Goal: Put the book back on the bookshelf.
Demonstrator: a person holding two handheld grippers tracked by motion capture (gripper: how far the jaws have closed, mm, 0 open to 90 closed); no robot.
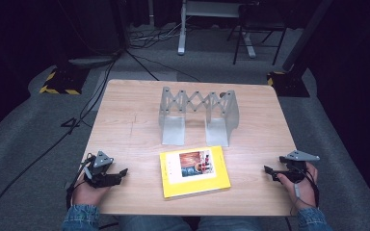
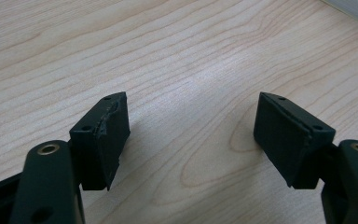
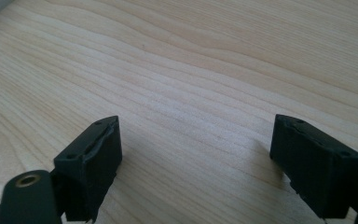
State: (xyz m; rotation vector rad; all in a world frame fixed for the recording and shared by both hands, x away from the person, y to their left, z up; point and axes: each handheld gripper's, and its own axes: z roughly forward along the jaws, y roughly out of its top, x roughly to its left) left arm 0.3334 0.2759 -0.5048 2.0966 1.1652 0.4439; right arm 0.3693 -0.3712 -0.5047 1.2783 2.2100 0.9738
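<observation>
Left gripper (image 1: pixel 124 172) rests near front-left corner of desk (image 1: pixel 125 120), jaws wide apart, nothing between, bare wood beneath. Right gripper (image 1: pixel 267 169) near front-right corner, jaws wide apart, empty, pointing inward. Book (image 1: pixel 194 171), yellow cover with picture, lies flat at front edge, midway between grippers, well apart from both. Rack (image 1: pixel 197 116), grey metal, folding, stands mid-desk just behind book.
</observation>
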